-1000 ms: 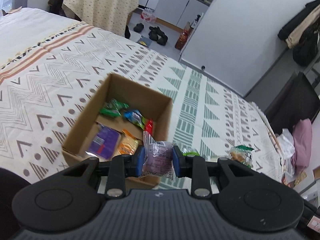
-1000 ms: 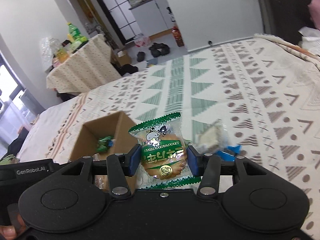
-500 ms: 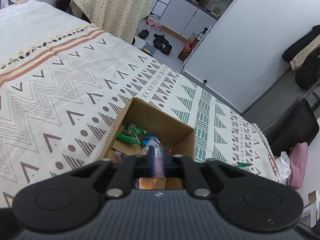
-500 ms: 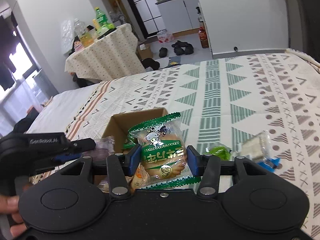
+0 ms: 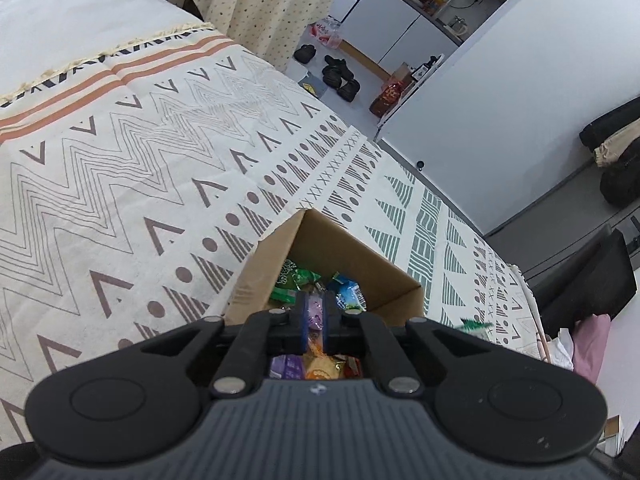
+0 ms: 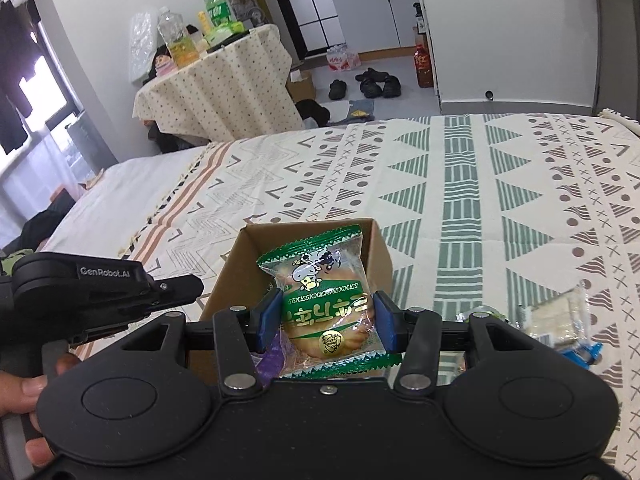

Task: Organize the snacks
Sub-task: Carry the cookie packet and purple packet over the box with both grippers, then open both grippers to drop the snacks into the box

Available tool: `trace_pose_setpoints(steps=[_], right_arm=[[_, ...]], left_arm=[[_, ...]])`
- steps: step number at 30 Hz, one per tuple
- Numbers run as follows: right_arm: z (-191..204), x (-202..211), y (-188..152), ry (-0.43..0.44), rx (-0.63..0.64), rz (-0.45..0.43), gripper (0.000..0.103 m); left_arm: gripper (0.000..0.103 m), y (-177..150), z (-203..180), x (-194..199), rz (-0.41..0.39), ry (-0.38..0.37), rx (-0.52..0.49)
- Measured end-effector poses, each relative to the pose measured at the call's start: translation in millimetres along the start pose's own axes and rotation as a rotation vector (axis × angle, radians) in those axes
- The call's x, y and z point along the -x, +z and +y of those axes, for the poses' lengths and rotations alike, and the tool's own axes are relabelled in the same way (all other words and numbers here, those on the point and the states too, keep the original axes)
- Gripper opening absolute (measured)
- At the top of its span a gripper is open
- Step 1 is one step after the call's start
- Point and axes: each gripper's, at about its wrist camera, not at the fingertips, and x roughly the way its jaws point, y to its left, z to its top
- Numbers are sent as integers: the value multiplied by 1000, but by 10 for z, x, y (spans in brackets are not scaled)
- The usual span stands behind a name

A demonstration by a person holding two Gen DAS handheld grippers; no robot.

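Observation:
A brown cardboard box (image 5: 276, 256) sits on the patterned bedspread and holds several snack packets. My left gripper (image 5: 314, 316) is nearly shut above the box; a purple-tinted packet (image 5: 316, 309) shows in the narrow gap, and I cannot tell whether it is pinched. My right gripper (image 6: 326, 318) is shut on a green-edged biscuit packet (image 6: 322, 296) and holds it over the same box (image 6: 232, 268). The left gripper's body (image 6: 100, 292) shows at the left in the right wrist view.
Loose packets lie on the bedspread right of the box: a clear pale one (image 6: 556, 312) and a blue one (image 6: 584, 350). A green packet edge (image 5: 474, 325) shows right of the box. A cloth-covered table (image 6: 216, 92) and shoes (image 6: 372, 84) stand beyond the bed.
My left gripper's jaws closed from wide around the purple packet to a narrow gap and moved over the box. My right gripper carried the biscuit packet left, over the box.

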Motion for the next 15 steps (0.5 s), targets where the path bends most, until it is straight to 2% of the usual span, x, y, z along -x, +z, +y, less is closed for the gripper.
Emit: trace_pose_setpoints(steps=[5,6,7,8,9,10,11,13,15], right_arm=[[133,-118,76,1,22,20,48],[157,-142,85,0,23,23,48],[178,-172,97,1,18,28,48],[199,-202,108,3,10,36,50],[210,-222,117,1,5,39,52],[217,-228,117,-5,3,37,62],[214,-218,105,-10,6,28,70],[176,-180,68,-24,9,16,76],[90,-143,38,-35,-4,14,76]], left_arm=[[10,27,52,7,20,0,13],[17,35,61,18,17,3,13],[31,41,67,31,14,13,13],[40,45,70,47,9,25,10],[57,46,69,64,1,37,5],[72,42,63,86,-10,51,-4],[76,38,50,107,-22,64,-14],[82,21,19,145,-40,74,-34],[85,-5,-22,168,-38,73,-48]])
